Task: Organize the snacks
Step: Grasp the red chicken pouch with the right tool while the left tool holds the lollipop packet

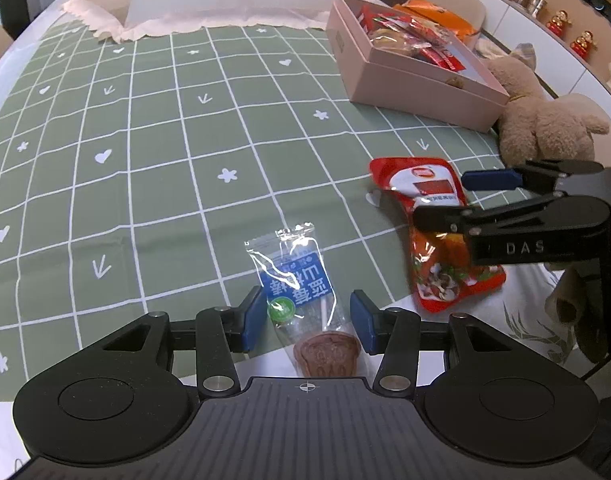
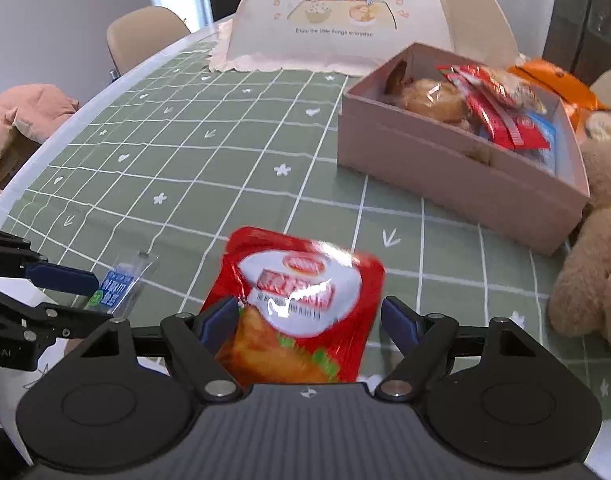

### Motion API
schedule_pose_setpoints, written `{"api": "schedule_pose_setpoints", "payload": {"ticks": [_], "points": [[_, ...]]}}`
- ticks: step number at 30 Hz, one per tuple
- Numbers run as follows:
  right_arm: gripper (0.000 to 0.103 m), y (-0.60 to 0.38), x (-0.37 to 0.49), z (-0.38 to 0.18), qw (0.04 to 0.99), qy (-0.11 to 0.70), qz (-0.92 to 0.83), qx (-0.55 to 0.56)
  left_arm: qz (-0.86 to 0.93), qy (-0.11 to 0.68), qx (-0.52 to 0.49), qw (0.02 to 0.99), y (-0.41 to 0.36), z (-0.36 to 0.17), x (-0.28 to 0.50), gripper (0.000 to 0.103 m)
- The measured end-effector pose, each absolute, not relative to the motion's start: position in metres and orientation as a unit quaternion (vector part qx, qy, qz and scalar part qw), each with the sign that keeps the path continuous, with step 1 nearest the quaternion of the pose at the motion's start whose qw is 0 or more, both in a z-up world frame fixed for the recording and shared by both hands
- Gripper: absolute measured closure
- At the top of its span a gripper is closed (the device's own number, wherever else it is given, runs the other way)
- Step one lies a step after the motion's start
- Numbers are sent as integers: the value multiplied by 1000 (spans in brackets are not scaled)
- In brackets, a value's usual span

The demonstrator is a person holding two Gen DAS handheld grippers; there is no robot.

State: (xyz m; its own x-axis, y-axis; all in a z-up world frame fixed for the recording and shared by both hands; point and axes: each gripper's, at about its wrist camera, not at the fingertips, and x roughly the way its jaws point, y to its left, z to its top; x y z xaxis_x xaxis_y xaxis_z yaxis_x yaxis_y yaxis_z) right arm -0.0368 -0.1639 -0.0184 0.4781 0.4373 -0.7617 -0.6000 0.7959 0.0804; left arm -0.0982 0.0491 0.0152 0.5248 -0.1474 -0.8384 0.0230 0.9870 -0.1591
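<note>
Between your left gripper's [image 1: 309, 320] spread fingers lies a clear lollipop packet [image 1: 301, 292]; your right gripper [image 2: 309, 320], also spread, straddles a red pouch [image 2: 301, 300]. Both remain outside the partly filled pink box [image 2: 445, 168].

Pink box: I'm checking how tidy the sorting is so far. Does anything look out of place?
Yes. The pink box already holds snacks, but a red pouch and a clear-wrapped lollipop lie loose on the tablecloth, each between open gripper fingers.
</note>
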Motion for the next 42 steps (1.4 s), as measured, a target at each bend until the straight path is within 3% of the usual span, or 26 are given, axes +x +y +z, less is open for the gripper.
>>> {"api": "schedule_pose_setpoints", "payload": {"ticks": [7, 15, 31, 39, 41, 42], "points": [[22, -171, -21, -22, 838, 477, 262, 17, -46, 482, -67, 873, 49, 15, -99, 51], [16, -182, -14, -26, 825, 496, 215, 162, -46, 480, -60, 874, 47, 15, -99, 52], [11, -133, -48, -31, 871, 432, 223, -65, -49, 470, -70, 878, 52, 14, -104, 52], [30, -160, -61, -25, 864, 430, 252, -77, -46, 487, -47, 871, 44, 16, -99, 52], [46, -169, -63, -17, 867, 423, 254, -67, -39, 492, -44, 869, 42, 16, -96, 52], [48, -173, -63, -13, 869, 423, 250, -62, -35, 494, -42, 868, 40, 16, -95, 52]]}}
